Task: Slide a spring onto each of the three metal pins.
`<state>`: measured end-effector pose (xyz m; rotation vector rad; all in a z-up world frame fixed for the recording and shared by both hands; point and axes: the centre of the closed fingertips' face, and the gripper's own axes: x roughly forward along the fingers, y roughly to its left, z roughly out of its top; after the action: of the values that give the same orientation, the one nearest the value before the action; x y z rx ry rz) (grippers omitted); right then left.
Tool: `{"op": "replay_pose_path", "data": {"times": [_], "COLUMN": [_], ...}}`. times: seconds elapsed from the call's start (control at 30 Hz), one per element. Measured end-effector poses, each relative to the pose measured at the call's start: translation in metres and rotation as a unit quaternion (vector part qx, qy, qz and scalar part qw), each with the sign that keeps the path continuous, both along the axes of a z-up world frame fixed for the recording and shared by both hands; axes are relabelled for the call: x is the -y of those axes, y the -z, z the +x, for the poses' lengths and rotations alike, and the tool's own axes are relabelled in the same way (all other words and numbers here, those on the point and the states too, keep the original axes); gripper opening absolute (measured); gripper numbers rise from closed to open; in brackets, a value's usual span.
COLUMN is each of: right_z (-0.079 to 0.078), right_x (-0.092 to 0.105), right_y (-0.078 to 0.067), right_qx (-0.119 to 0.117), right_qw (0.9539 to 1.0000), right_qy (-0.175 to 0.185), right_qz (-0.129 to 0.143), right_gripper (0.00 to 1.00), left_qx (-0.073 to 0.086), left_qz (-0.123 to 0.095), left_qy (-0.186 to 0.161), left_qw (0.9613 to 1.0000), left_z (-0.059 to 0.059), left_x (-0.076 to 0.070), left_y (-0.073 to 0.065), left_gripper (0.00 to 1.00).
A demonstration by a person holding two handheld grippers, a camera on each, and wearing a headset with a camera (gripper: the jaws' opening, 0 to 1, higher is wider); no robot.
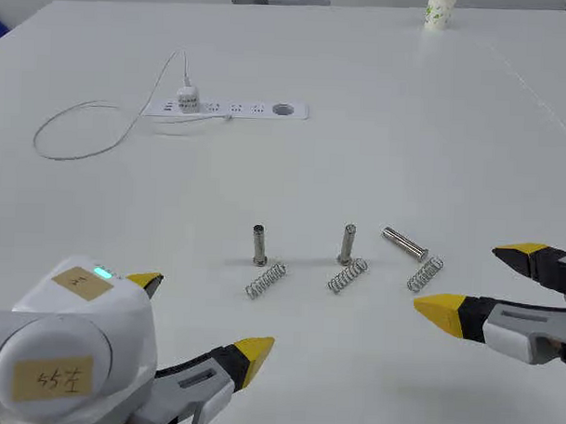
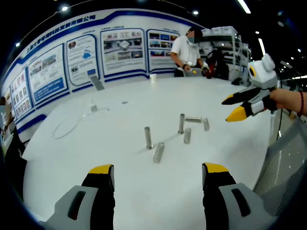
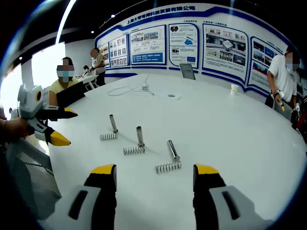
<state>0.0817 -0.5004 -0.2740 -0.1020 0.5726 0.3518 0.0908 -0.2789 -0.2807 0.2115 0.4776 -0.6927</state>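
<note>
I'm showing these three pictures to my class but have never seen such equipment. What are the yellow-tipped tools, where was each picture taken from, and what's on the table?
A person holds a two-jaw gripper in each hand. One picture comes from a headset camera; the others from cameras riding on the left gripper and right gripper. Both are open, holding nothing. On the white table stand two metal pins; a third metal pin lies flat. Three coiled metal springs lie beside them.

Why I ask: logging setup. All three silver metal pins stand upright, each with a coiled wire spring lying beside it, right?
No: the head view shows the right silver metal pin lying flat; the left pin and middle pin stand upright. The rest holds.
</note>
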Motion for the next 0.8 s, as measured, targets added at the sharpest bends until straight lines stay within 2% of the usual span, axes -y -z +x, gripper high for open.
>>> {"op": "replay_pose_path", "data": {"times": [0.2, 0.3, 0.4, 0.53, 0.63, 0.8], "right_z": [0.015, 0.023, 0.032, 0.045, 0.052, 0.064], "right_x": [0.006, 0.008, 0.009, 0.01, 0.008, 0.007], "right_y": [-0.002, -0.004, -0.004, 0.0, 0.002, 0.01], "right_qx": [-0.005, -0.007, -0.009, -0.014, -0.023, -0.035], "right_qw": [1.0, 1.0, 0.9999, 0.9998, 0.9996, 0.9991], "right_qy": [-0.001, -0.002, -0.005, -0.011, -0.012, -0.016], "right_qz": [0.003, 0.004, 0.005, -0.002, 0.013, 0.021], "right_gripper": [0.59, 0.54, 0.51, 0.48, 0.46, 0.43], "left_qx": [0.001, 0.005, 0.002, 0.001, 0.002, 0.0], "left_qz": [-0.019, -0.021, -0.024, -0.03, -0.031, -0.033], "left_qy": [0.007, 0.01, 0.014, 0.016, 0.019, 0.025], "left_qw": [0.9998, 0.9997, 0.9996, 0.9994, 0.9993, 0.9991], "left_z": [0.0, 0.0, -0.001, -0.001, -0.001, -0.003], "left_x": [0.007, 0.009, 0.011, 0.013, 0.015, 0.019], "left_y": [-0.004, -0.005, -0.005, -0.006, -0.006, -0.006], "left_gripper": [0.8, 0.82, 0.84, 0.87, 0.89, 0.92]}}
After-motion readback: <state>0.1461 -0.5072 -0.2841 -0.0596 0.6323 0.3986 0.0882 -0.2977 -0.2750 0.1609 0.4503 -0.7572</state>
